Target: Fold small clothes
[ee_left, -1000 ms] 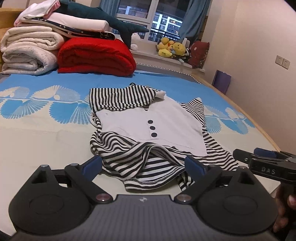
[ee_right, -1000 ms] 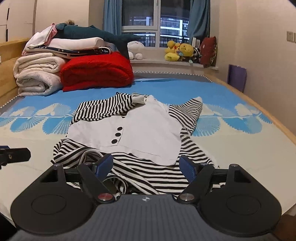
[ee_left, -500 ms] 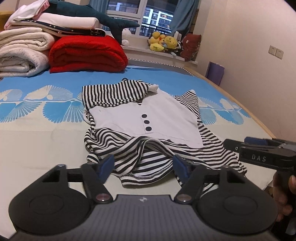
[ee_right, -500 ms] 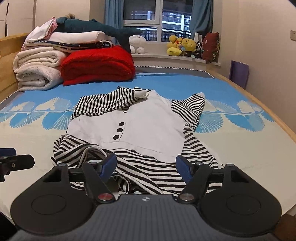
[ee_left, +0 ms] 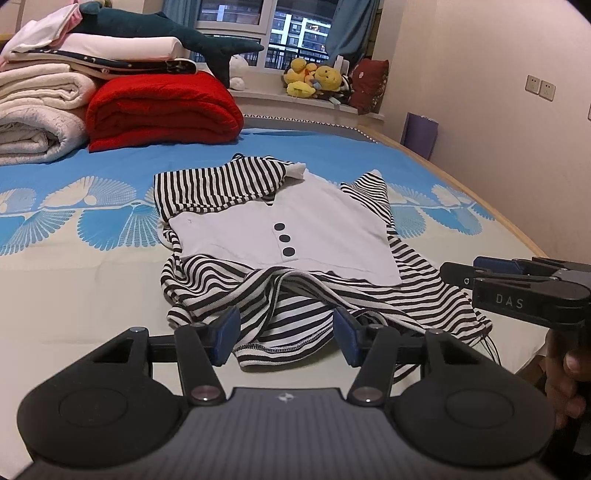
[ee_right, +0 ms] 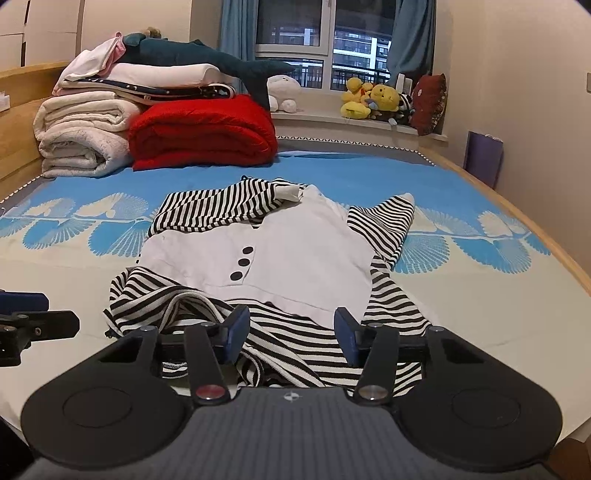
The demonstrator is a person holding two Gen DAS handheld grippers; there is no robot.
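A small black-and-white striped garment (ee_left: 295, 236) with a white front panel and three black buttons lies rumpled on the bed; it also shows in the right wrist view (ee_right: 280, 258). My left gripper (ee_left: 286, 334) is open, its fingers either side of the crumpled striped hem nearest me, holding nothing. My right gripper (ee_right: 291, 332) is open over the near striped edge, empty. The right gripper also shows at the right edge of the left wrist view (ee_left: 517, 288). The left gripper shows at the left edge of the right wrist view (ee_right: 33, 325).
The bed has a blue and cream patterned sheet (ee_left: 74, 214). Folded white blankets (ee_left: 33, 114) and a red blanket (ee_left: 159, 110) are stacked at the far left with a plush shark (ee_left: 177, 33) on top. Stuffed toys (ee_left: 314, 81) sit on the windowsill. The bed's wooden edge (ee_left: 480, 199) runs along the right.
Both grippers have narrowed their openings and moved a little closer to the garment's near hem. The garment has not moved.
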